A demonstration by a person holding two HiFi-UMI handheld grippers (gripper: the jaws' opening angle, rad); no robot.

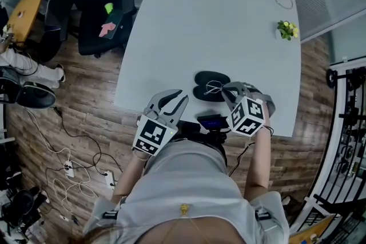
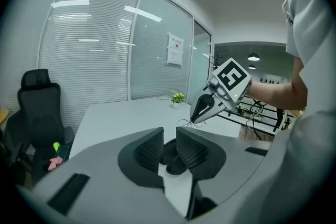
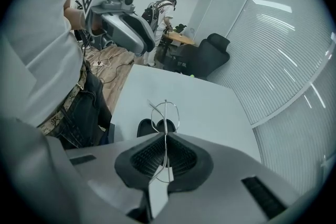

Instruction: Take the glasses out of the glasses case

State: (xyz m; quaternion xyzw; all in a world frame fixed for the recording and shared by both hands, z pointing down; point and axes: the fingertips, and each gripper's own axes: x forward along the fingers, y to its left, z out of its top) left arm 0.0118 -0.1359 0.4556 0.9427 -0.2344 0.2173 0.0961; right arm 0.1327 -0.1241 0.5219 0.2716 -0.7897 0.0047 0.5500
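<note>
Now glasses in right tool, above open case

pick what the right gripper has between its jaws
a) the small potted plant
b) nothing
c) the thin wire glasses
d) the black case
c: in the right gripper view, the right gripper has its jaws closed on the thin wire glasses, while the open black case lies on the white table beyond them.
</note>
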